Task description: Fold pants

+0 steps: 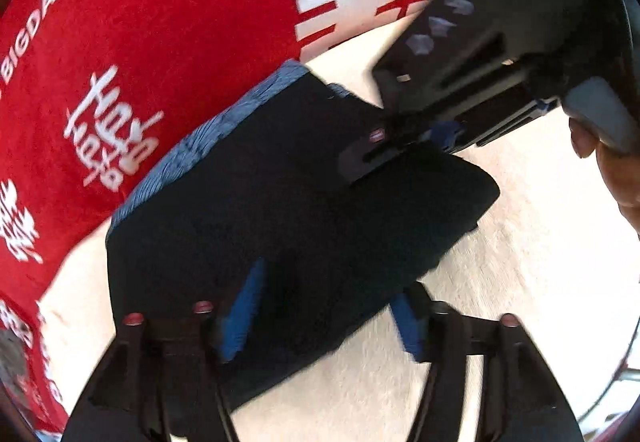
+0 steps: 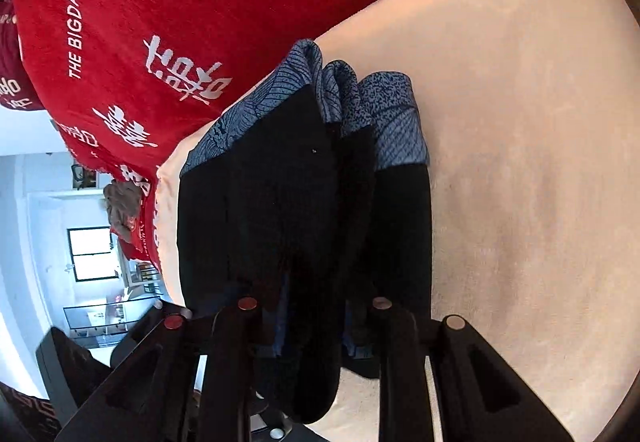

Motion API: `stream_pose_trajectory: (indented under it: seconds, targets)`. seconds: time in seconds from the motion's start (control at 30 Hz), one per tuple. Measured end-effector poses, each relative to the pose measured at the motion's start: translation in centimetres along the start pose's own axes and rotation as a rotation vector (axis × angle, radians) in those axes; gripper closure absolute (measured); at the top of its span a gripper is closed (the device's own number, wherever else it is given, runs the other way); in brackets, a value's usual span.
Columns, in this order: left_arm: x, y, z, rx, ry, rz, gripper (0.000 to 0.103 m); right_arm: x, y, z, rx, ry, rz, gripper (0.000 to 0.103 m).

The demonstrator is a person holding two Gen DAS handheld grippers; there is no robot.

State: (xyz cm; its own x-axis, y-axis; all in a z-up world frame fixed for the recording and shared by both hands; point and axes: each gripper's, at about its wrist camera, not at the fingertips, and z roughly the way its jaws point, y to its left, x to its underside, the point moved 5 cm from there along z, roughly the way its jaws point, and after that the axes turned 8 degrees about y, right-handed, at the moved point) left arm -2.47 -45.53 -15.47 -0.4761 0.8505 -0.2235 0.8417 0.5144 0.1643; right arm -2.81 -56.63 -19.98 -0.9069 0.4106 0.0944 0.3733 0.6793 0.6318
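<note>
A cream bed surface fills most of both views, and a red blanket printed with white lettering is spread across its far side. The dark pants, folded into a compact bundle with a blue patterned waistband turned toward the blanket, are laid on the cream surface just beside the blanket's edge. In the left wrist view the left gripper is seen released: its blue pads stand well apart on either side of the bundle's near edge, and no pressing on the cloth is shown. The right gripper is seen narrowly parted over the near end of the pants, with dark fabric lying between its fingers; whether the cloth is pinched cannot be told from the pictures. In the left view the right gripper's body is seen at the upper right, held by a hand, its tips meeting the far corner of the bundle
</note>
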Motion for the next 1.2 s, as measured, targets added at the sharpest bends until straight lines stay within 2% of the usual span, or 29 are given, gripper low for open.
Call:
stream_pose_trajectory:
  seconds: [0.13, 0.23, 0.3, 0.37, 0.4, 0.43, 0.47, 0.53, 0.6, 0.7, 0.77, 0.8, 0.9, 1.07, 1.2]
  targets:
    - [2.5, 2.0, -2.3, 0.061, 0.013, -0.051, 0.038, 1.1, 0.2, -0.4, 0.049, 0.003, -0.001, 0.076]
    - [3.6, 4.4, -4.0, 0.070, -0.016, -0.107, 0.038, 2.2, -0.3, -1.0, 0.034, 0.004, 0.034, 0.074]
    - [3.9, 6.4, -4.7, 0.045, -0.041, -0.147, 0.038, 2.7, -0.5, -1.4, 0.037, -0.015, 0.050, 0.074]
    - [3.9, 8.5, -4.2, 0.024, -0.030, -0.192, 0.038, 3.0, -0.6, -2.1, 0.148, -0.033, 0.027, 0.075]
    - [3.9, 9.6, -3.5, 0.022, -0.006, -0.229, 0.038, 3.2, -0.5, -2.7, 0.253, -0.054, 0.007, 0.075]
    - [3.8, 10.6, -2.7, 0.034, 0.021, -0.276, 0.038, 3.5, -0.4, -3.4, 0.326, -0.077, -0.005, 0.075]
    - [3.8, 11.4, -2.0, 0.058, 0.043, -0.316, 0.038, 3.7, 0.1, -4.2, 0.358, -0.106, -0.020, 0.074]
    - [3.9, 12.6, -0.1, 0.113, 0.099, -0.386, 0.038, 4.2, 1.4, -5.1, 0.279, -0.145, -0.033, 0.073]
    - [4.1, 12.9, 1.1, 0.120, 0.138, -0.410, 0.038, 4.4, 2.7, -4.8, 0.229, -0.153, -0.044, 0.073]
    - [4.4, 12.6, 1.9, 0.115, 0.151, -0.421, 0.038, 4.4, 3.1, -2.5, 0.266, -0.112, -0.066, 0.074]
    - [4.6, 12.3, 2.0, 0.123, 0.154, -0.415, 0.024, 4.8, 2.2, -0.3, 0.298, -0.072, -0.034, 0.074]
    - [4.7, 12.1, 2.1, 0.127, 0.160, -0.416, 0.022, 5.3, 1.4, 0.6, 0.307, -0.067, -0.004, 0.074]
    - [5.2, 11.8, 1.8, 0.119, 0.159, -0.400, 0.022, 6.1, 0.9, 0.5, 0.283, -0.104, 0.036, 0.074]
    - [5.2, 12.3, 1.6, 0.139, 0.181, -0.407, 0.022, 6.2, 1.2, 1.0, 0.355, -0.083, 0.020, 0.074]
    - [5.4, 12.9, 1.2, 0.148, 0.200, -0.426, 0.022, 6.3, 1.2, 0.9, 0.378, -0.083, 0.061, 0.073]
